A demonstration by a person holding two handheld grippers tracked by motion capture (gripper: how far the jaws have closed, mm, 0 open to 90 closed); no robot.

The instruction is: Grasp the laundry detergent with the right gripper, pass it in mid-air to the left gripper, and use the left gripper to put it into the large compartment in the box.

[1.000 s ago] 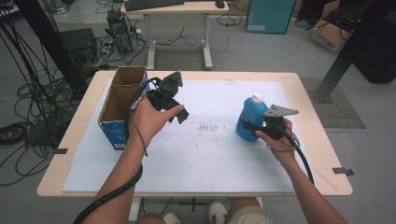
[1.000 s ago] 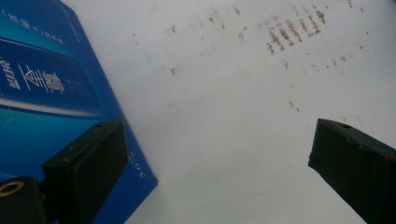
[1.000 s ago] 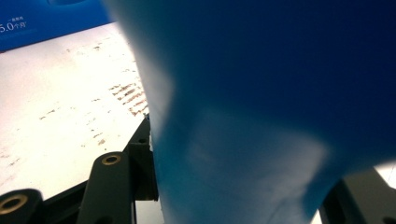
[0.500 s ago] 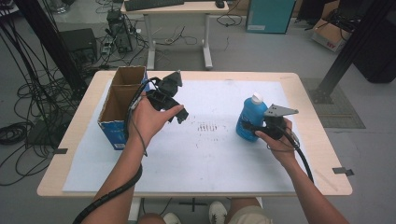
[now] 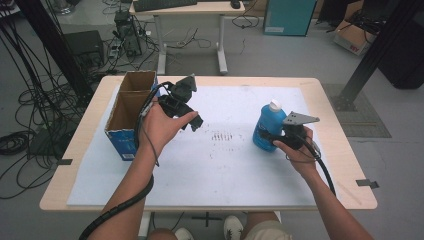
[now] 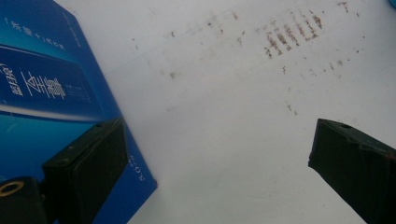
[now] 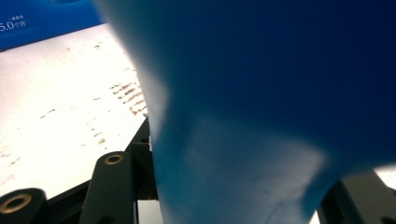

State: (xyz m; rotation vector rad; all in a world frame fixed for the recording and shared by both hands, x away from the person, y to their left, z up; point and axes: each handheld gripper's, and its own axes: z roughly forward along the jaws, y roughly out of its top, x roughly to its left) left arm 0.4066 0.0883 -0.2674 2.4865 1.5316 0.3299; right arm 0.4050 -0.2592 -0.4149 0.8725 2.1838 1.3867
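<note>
A blue bottle (image 5: pixel 264 124) with a white cap stands upright on the white sheet at the right. My right gripper (image 5: pixel 268 136) is shut on its lower body, and in the right gripper view the bottle (image 7: pixel 261 93) sits between the black jaws of that gripper (image 7: pixel 233 186). My left gripper (image 5: pixel 187 114) is held in the air just right of an open cardboard box (image 5: pixel 122 142). In the left gripper view its jaws (image 6: pixel 219 140) stand wide apart with nothing between them, over the sheet beside the box's blue side (image 6: pixel 46 84).
A white sheet (image 5: pixel 225 170) covers most of the wooden table (image 5: pixel 75 150), with a patch of brown marks (image 5: pixel 220 136) at its middle. The box stands at the left edge. Cables, a desk and cartons are on the floor beyond the table.
</note>
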